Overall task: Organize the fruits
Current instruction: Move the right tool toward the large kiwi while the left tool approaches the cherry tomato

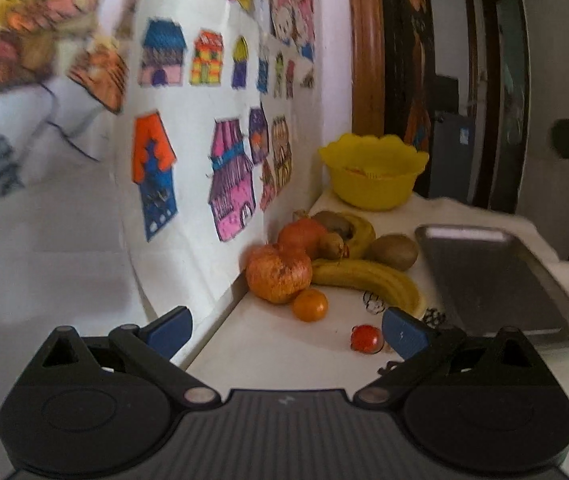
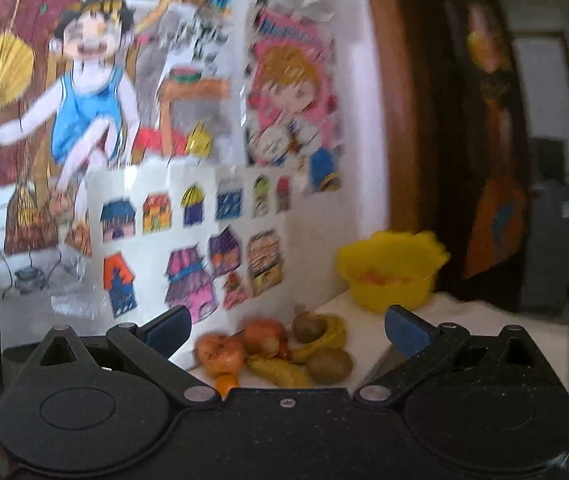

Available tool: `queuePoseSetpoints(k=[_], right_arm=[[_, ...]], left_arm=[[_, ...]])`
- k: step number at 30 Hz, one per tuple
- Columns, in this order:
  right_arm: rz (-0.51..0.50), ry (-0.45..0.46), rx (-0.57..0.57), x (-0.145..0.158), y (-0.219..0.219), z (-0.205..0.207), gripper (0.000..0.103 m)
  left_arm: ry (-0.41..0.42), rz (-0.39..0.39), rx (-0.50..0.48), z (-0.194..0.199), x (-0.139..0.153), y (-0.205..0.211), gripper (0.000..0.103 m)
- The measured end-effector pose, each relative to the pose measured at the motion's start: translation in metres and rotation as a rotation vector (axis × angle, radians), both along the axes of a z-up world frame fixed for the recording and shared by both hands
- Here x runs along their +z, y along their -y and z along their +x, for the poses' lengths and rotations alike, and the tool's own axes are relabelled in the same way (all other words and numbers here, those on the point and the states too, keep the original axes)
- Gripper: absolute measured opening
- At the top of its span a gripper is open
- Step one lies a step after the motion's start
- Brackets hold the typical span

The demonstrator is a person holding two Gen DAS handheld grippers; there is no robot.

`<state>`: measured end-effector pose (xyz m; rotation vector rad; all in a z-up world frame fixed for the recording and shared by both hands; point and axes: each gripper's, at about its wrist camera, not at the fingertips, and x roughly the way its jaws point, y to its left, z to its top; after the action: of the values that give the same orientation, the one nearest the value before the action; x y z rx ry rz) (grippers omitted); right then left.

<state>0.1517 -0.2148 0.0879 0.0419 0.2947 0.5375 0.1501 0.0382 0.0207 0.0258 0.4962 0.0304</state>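
Fruit lies heaped along the white worktop's (image 1: 268, 344) wall edge, ahead of your left tool (image 1: 286, 330), whose blue fingers are spread and empty. A small red tomato (image 1: 365, 338) sits just inside its right finger, a round orange mandarin (image 1: 310, 305) beyond. Your right tool (image 2: 287, 330), also spread, hangs farther back, facing the same heap and the scalloped yellow plastic bowl (image 2: 391, 273).

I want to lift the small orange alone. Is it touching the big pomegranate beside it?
Touching. The left wrist view shows the small orange tucked against the lower edge of the big pomegranate, with no gap between them.
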Motion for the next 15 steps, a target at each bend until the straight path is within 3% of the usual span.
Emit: queuePoseSetpoints(k=[7,11,15], right_arm=[[-0.068,-0.132,0.114,-0.044,-0.019,0.068,0.102],[-0.114,-0.138,0.087,-0.064,-0.021,0.101,0.102],[-0.087,-0.219,0.061,-0.086,-0.017,0.142,0.102]], left_arm=[[-0.066,0.023,-0.066,0.023,-0.017,0.004,0.103],[-0.099,0.015,-0.077,0.037,-0.025,0.011,0.103],[-0.156,-0.025,-0.072,0.057,-0.033,0.021,0.103]])
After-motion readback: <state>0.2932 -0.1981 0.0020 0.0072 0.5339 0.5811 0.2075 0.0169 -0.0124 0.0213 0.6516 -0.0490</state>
